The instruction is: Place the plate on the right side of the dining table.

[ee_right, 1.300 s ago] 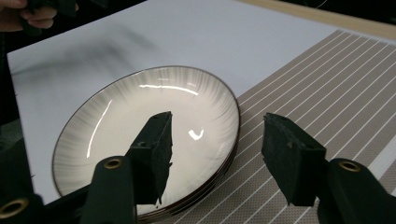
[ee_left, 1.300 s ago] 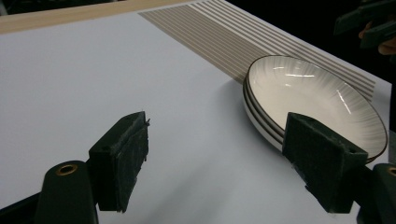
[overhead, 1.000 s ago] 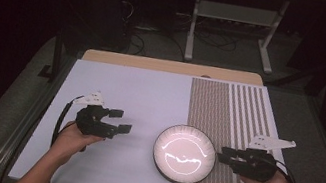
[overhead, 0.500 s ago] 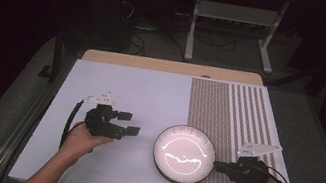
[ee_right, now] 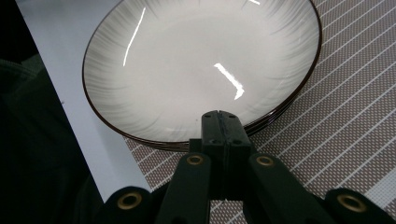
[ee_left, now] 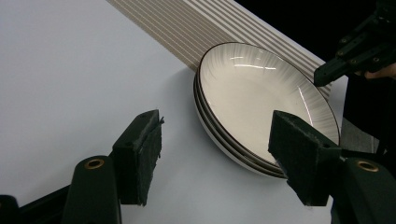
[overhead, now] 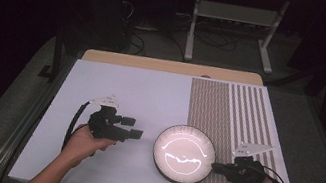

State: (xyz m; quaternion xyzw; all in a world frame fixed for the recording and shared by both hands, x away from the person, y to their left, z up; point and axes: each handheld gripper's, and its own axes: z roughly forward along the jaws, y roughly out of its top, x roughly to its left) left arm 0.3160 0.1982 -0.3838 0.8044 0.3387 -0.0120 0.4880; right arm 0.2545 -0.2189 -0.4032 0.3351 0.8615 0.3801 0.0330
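Tongs [overhead: 212, 167] closed beside plates [overhead: 184, 153] on pale table [overhead: 116, 83], dim room seemingly cluttered.

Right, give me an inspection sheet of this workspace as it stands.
Surface: white table, with a brown striped mat on its right part.
Job's things: stack of plates, straddling the mat's edge; top plate bare.
Clutter: nothing seen.
Grippers: left gripper open, jaws have just been closing, nothing between them, short of the plates. Right gripper shut, tips at the stack's near rim; a grip cannot be told.
Cables: a black cable loops from the left gripper.
Surroundings: dark floor, white rack behind.
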